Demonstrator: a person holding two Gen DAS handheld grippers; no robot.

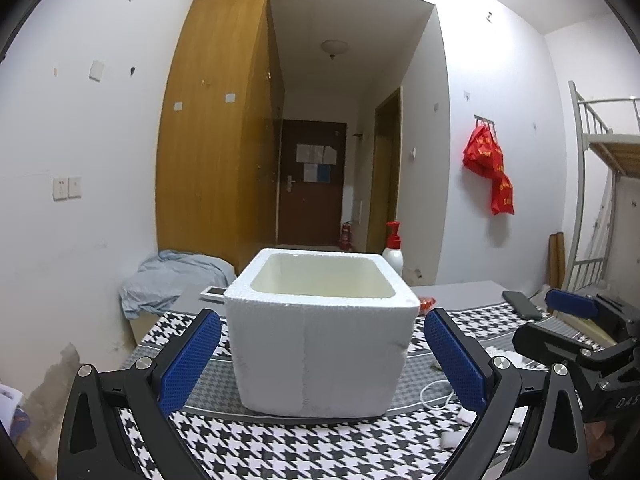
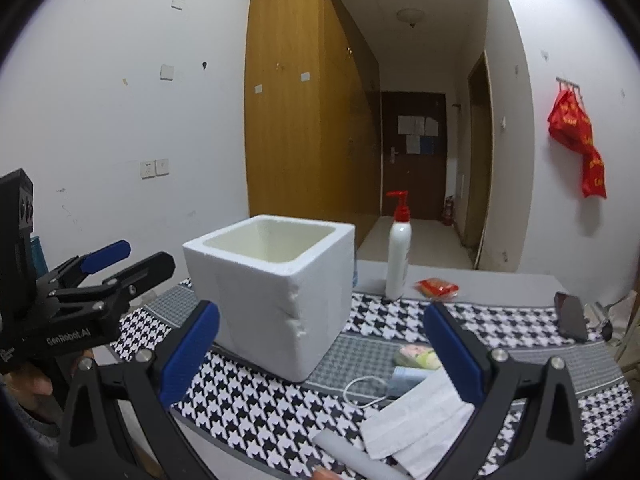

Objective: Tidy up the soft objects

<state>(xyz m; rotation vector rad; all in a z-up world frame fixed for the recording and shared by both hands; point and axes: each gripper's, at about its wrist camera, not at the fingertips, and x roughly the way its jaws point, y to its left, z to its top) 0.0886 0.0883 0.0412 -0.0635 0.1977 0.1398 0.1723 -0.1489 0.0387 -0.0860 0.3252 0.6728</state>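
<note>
Before the foam box (image 1: 320, 332), both tongs gape.

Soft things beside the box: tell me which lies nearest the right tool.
The white face mask, flat between the right tool's fingers; the others lie farther off.

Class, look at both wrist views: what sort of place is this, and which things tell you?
Probably a dormitory room: a white metal bunk bed frame at the right, a tall wooden wardrobe, and a dark entrance door with paper notices.

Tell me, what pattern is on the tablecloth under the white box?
Black-and-white houndstooth cloth, clearest in the right wrist view.
</note>
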